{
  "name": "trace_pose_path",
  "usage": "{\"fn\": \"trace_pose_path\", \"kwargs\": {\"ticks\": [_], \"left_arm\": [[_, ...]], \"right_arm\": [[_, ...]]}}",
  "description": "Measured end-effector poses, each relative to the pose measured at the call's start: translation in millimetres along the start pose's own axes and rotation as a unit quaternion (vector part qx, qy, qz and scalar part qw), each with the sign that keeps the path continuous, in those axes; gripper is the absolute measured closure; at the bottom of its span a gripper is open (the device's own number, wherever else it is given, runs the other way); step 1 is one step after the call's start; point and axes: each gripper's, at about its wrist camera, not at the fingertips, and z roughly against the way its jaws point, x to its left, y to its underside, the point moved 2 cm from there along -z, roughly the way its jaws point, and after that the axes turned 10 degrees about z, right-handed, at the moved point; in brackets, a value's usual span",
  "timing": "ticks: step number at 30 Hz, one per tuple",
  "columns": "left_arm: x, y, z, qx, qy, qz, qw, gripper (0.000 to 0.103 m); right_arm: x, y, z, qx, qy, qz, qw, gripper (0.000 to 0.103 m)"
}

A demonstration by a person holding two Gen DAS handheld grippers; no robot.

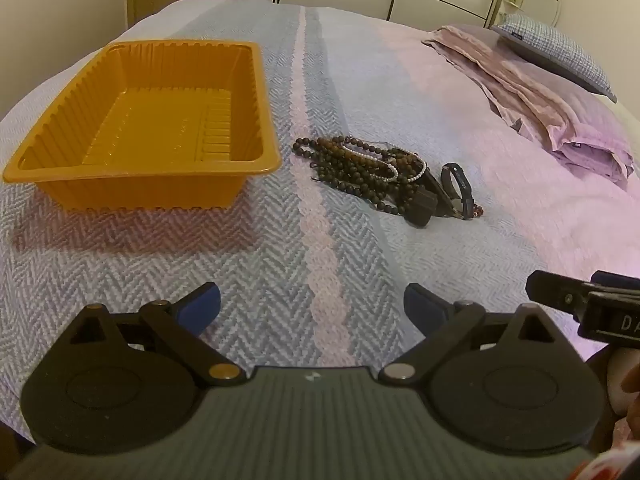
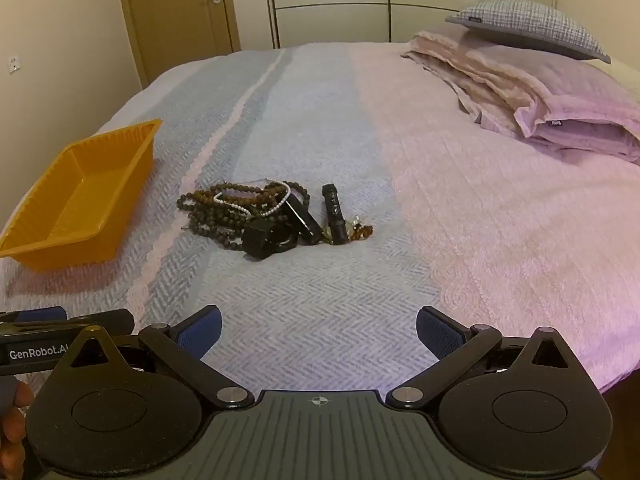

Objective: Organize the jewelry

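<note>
A pile of jewelry (image 1: 372, 170) lies on the bed: dark bead strands, a white pearl strand (image 1: 386, 168), black watches and a black band (image 1: 458, 188). It also shows in the right wrist view (image 2: 256, 212). An empty orange plastic tray (image 1: 148, 120) sits to its left, seen at the left edge of the right wrist view (image 2: 80, 196). My left gripper (image 1: 312, 304) is open and empty, well short of the pile. My right gripper (image 2: 319, 330) is open and empty, also short of the pile.
The bed has a blue and pink herringbone bedspread (image 2: 320, 120). A folded purple blanket (image 2: 560, 104) and a checked pillow (image 2: 528, 26) lie at the far right. A door (image 2: 176, 12) and wardrobe stand behind the bed.
</note>
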Motion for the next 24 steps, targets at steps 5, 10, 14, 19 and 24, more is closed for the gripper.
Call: {"fn": "trace_pose_path", "kwargs": {"ticks": [5, 10, 14, 19, 24], "left_arm": [[-0.1, -0.7, 0.1, 0.001, 0.002, 0.000, 1.0000, 0.005], [-1.1, -0.6, 0.0, 0.000, 0.002, -0.001, 1.0000, 0.005], [-1.4, 0.1, 0.0, 0.000, 0.003, -0.002, 1.0000, 0.005], [-1.4, 0.3, -0.2, -0.001, 0.003, -0.003, 1.0000, 0.005], [-1.9, -0.1, -0.5, -0.001, 0.004, -0.003, 1.0000, 0.005]], "right_arm": [[-0.3, 0.6, -1.2, 0.002, -0.001, -0.003, 1.000, 0.000], [-1.6, 0.7, -0.9, -0.001, -0.001, -0.006, 1.000, 0.000], [-1.8, 0.4, -0.8, -0.001, 0.000, -0.007, 1.000, 0.000], [-2.0, 0.1, -0.5, -0.001, -0.001, -0.008, 1.000, 0.000], [-1.9, -0.2, -0.5, -0.001, 0.000, -0.008, 1.000, 0.000]]}}
